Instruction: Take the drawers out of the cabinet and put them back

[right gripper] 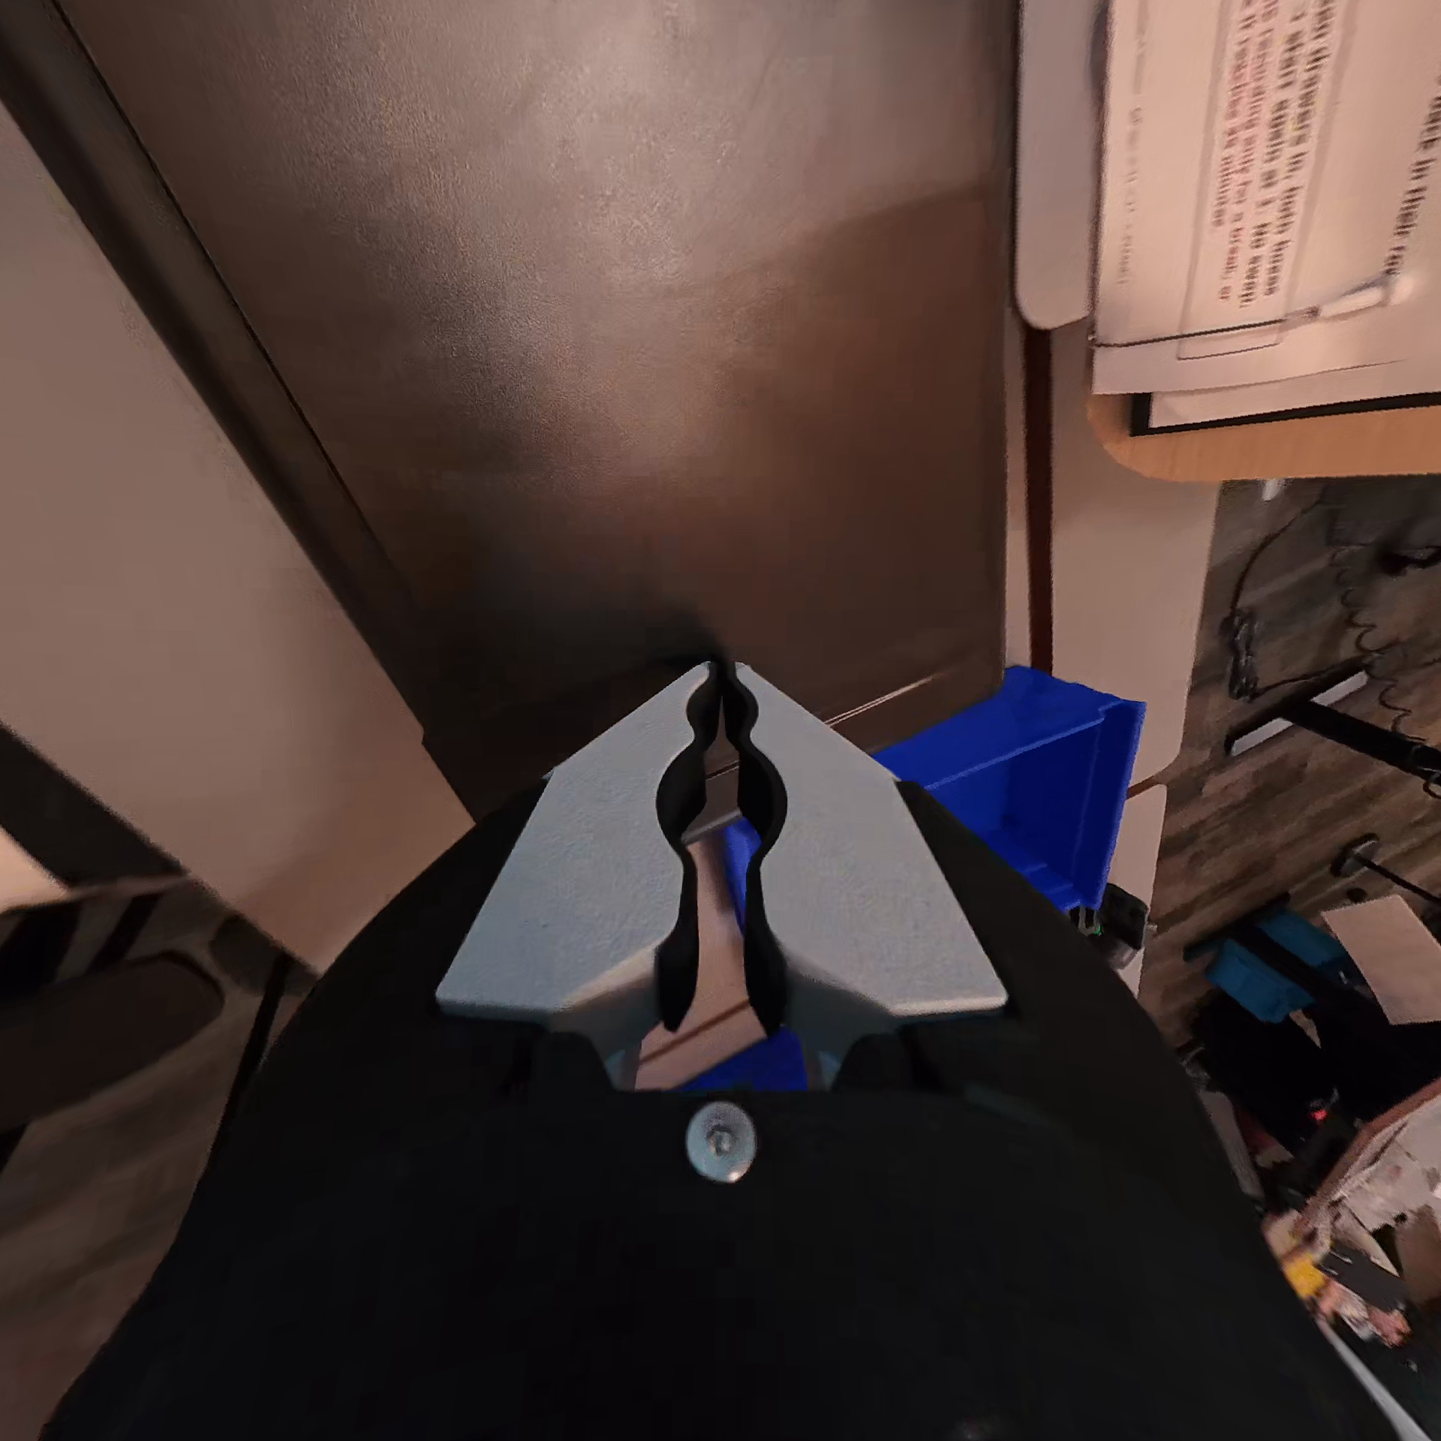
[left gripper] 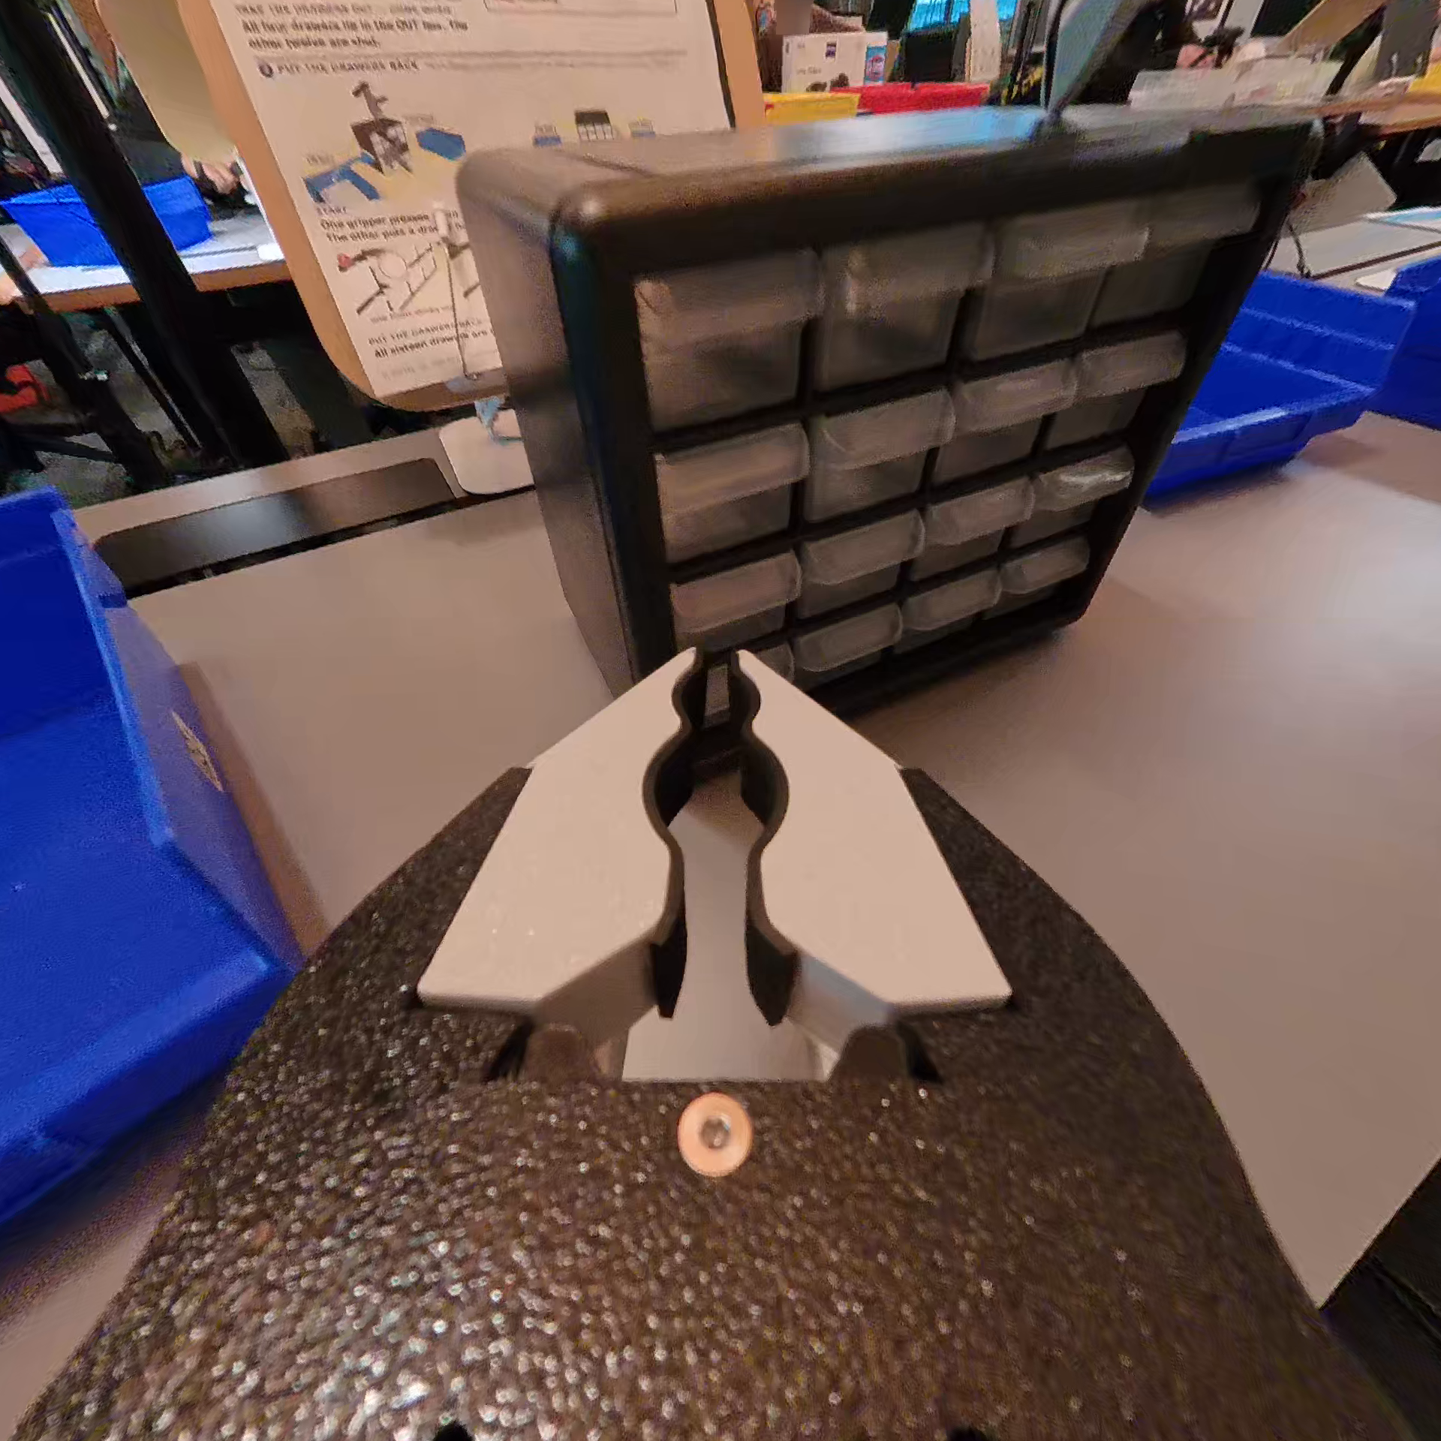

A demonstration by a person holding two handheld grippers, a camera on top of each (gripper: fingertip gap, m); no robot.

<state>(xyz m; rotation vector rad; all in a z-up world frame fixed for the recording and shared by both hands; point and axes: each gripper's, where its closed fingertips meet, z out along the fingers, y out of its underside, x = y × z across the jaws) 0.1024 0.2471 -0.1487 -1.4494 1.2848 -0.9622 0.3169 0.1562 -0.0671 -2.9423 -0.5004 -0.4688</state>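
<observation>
A black cabinet (left gripper: pixel 593 390) stands on the grey table (left gripper: pixel 390 702), its front filled with several clear drawers (left gripper: pixel 725 351), all pushed in. My left gripper (left gripper: pixel 717 663) is shut and empty, with only a thin slit between the tips. It hovers low in front of the cabinet's bottom-left corner, a little short of it. My right gripper (right gripper: pixel 723 670) is shut, its tips down on the cabinet's dark top (right gripper: pixel 624 312). It also shows in the left wrist view (left gripper: pixel 1092 54) at the top's back right.
A blue bin (left gripper: pixel 117 858) sits close on the left and another blue bin (left gripper: pixel 1286 382) to the right of the cabinet. A blue bin (right gripper: pixel 1014 780) shows beyond the cabinet's edge. A printed sheet on a board (left gripper: pixel 437 195) stands behind the cabinet.
</observation>
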